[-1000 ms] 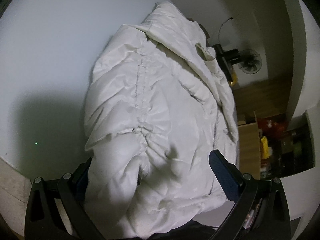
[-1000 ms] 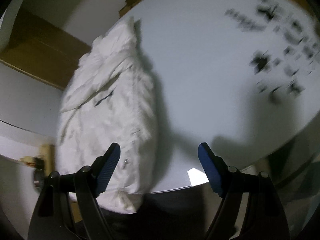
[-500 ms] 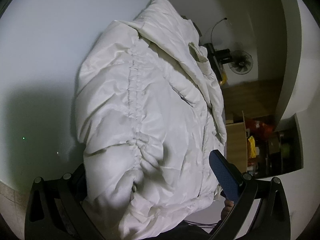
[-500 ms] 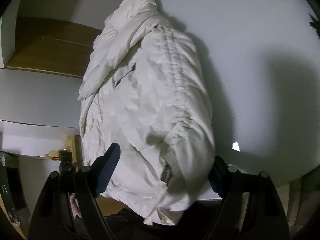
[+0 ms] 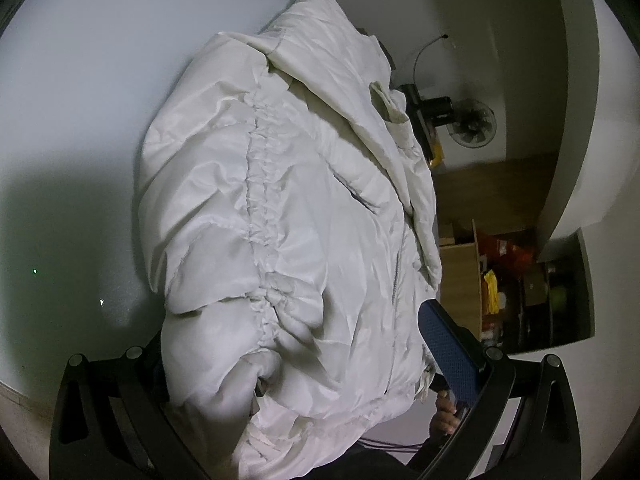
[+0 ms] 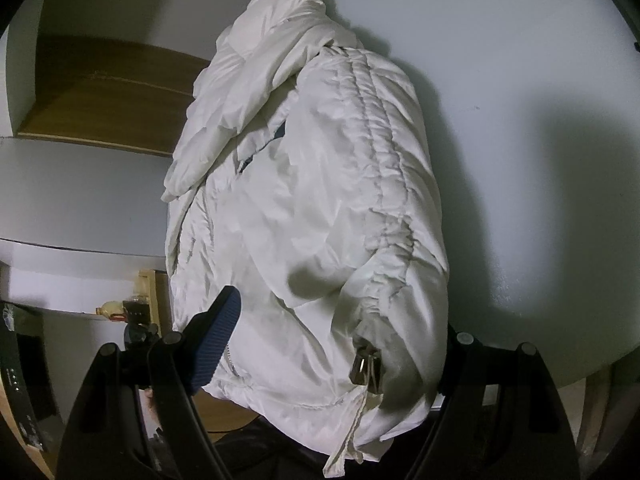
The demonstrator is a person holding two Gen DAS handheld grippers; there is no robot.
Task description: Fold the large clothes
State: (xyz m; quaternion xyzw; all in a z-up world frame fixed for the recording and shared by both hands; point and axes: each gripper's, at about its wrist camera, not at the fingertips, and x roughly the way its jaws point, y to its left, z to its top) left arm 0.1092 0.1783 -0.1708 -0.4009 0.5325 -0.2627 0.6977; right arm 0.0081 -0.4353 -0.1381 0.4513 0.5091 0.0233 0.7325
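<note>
White, padded, quilted: one jacket (image 5: 288,240), folded into a long bundle on the pale table (image 5: 80,100), its near end hanging past the table edge toward me. The gathered seam (image 6: 384,152) runs lengthwise along the jacket; the collar end lies at the far end of the jacket, and a metal zip pull (image 6: 366,366) hangs at the near end. My left gripper (image 5: 300,356) straddles the near end of the jacket: one blue pad (image 5: 448,348) shows beside the jacket's zip edge, the other finger is hidden behind the cloth, so I cannot tell whether I press it. My right gripper (image 6: 336,344) straddles the same end, jaws wide, one blue pad (image 6: 218,336) lying against the jacket's zip side and the other finger hidden behind the sleeve fold; whether it squeezes I cannot tell. Beyond the jacket's far end, off the table: a fan (image 5: 472,124). Beside the jacket's near end, off the table: a wooden shelf (image 5: 460,280).
</note>
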